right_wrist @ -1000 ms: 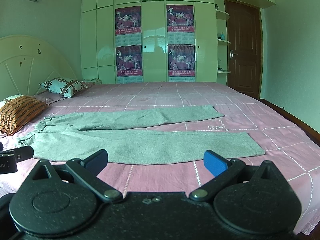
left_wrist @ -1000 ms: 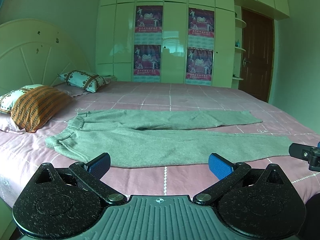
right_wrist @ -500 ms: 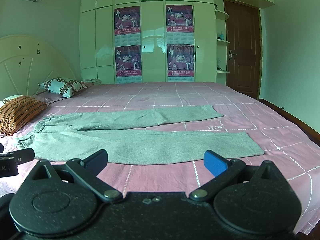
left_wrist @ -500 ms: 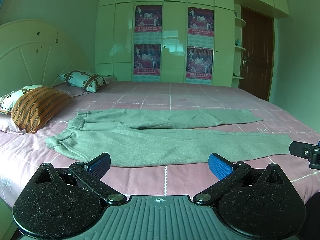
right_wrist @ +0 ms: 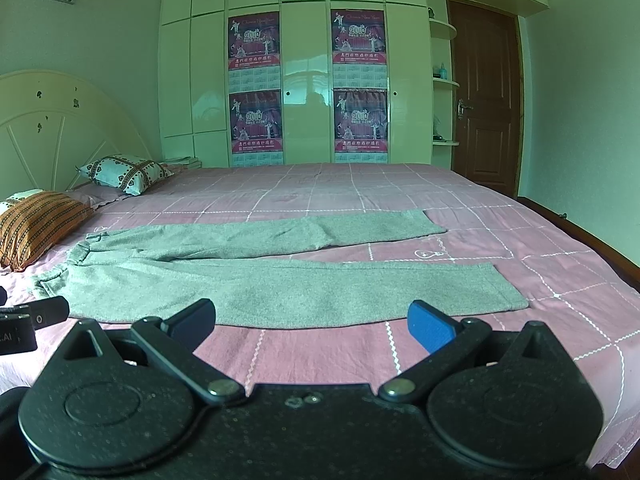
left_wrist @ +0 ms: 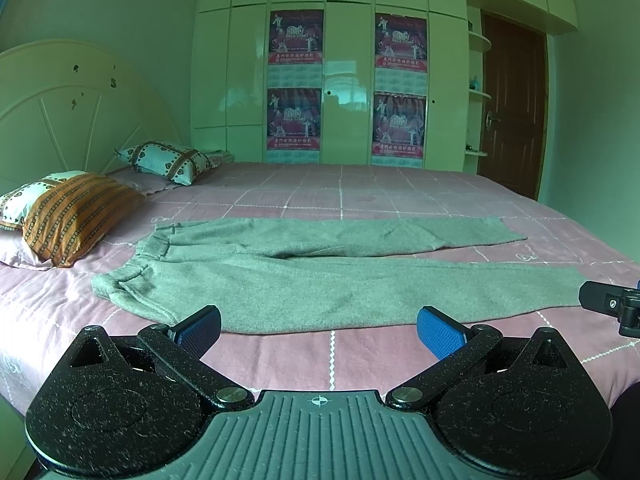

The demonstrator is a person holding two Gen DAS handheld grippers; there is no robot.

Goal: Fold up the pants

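Left claw [left_wrist: 319, 326]: jaws spread wide, nothing between the blue pads [left_wrist: 440, 332]; it hangs over the near edge of the bed, just short of the pants.
Right claw [right_wrist: 312, 320]: jaws likewise spread wide and holding nothing; it hangs over the same near edge, further toward the leg ends of the pants.
Each claw seen from the other: a black tip of the right claw shows at the right edge of the left wrist view, and a black tip of the left claw shows at the left edge of the right wrist view.
Pants [left_wrist: 320, 276]: grey, lying flat and unfolded across the bed, waistband to the left near the pillows, both legs running to the right; the near leg lies just beyond both claws, the far leg lies behind it, and the two part toward the cuffs.
Bed [left_wrist: 360, 200]: covered by a pink sheet with a white grid pattern; it carries the pants and the pillows.
Pillows: an orange striped pillow [left_wrist: 76, 212] lies at the left, near the waistband; a white patterned pillow [left_wrist: 168, 160] lies further back by the headboard [left_wrist: 60, 108].
Wardrobe [left_wrist: 348, 80]: pale doors behind the bed, with four posters on them.
Door [left_wrist: 514, 108]: dark brown, at the right of the wardrobe.
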